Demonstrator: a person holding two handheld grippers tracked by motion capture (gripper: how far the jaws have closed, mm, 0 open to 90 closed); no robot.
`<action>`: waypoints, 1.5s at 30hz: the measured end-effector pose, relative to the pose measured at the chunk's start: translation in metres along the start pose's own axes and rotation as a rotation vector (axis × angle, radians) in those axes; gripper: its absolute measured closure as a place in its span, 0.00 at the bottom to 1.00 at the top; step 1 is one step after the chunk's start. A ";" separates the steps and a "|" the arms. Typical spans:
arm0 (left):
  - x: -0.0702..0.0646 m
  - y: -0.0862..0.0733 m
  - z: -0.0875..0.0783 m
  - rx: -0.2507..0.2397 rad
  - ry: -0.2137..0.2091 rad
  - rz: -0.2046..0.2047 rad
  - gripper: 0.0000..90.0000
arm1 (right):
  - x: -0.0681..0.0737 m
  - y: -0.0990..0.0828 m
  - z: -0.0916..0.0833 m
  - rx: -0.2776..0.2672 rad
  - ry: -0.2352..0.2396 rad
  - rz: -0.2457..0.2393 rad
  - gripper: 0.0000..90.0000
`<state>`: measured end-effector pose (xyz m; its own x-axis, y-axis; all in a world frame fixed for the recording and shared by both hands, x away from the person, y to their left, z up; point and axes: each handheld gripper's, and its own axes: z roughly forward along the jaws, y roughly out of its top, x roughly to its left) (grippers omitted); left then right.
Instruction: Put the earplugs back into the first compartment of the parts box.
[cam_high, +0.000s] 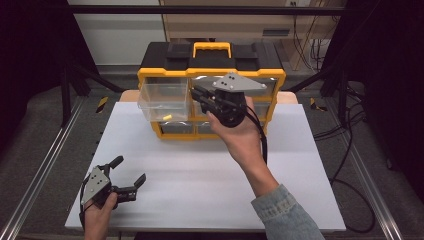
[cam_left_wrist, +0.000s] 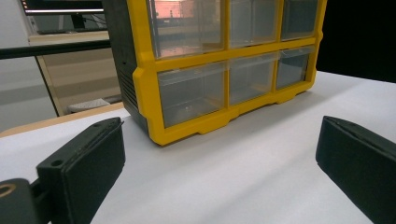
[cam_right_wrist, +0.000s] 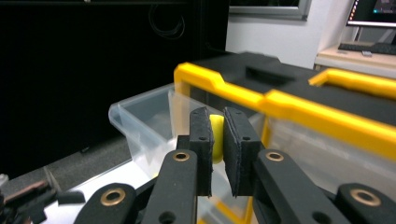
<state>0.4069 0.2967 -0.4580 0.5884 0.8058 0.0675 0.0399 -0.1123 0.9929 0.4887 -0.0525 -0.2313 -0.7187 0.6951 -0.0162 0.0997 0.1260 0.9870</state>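
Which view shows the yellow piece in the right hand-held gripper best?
The right gripper view: the yellow piece sits clamped between the right hand-held gripper pads, close up. In the high view that hand-held gripper covers it. The left gripper view faces the organizer.

No lettering, label, brand or number can be read anywhere, neither on the yellow-and-black drawer cabinet (cam_high: 210, 75) nor on the white bench (cam_high: 200, 175).

- Yellow-framed plastic organizer cabinet (cam_high: 210, 75) with a black top and yellow handle.
- Clear plastic drawer (cam_high: 164, 100), pulled out, with a small yellow piece (cam_high: 167, 117) inside.
- Black tongs (cam_right_wrist: 218, 140) pinching a small yellow part (cam_right_wrist: 216, 135).
- White table (cam_high: 200, 185).
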 end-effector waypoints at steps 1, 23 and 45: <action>0.000 0.000 0.000 0.000 0.000 0.000 0.01 | 0.002 0.004 0.003 0.001 0.002 0.002 0.91; -0.001 0.001 0.001 -0.002 -0.006 0.001 0.01 | 0.011 0.015 0.048 -0.004 0.050 0.003 0.70; 0.001 -0.001 -0.001 0.001 0.007 -0.011 0.01 | -0.035 -0.026 -0.030 -0.055 -0.092 0.009 0.08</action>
<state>0.4070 0.2982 -0.4584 0.5820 0.8112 0.0569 0.0470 -0.1034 0.9935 0.4912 -0.1014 -0.2513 -0.6516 0.7583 -0.0193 0.0663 0.0823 0.9944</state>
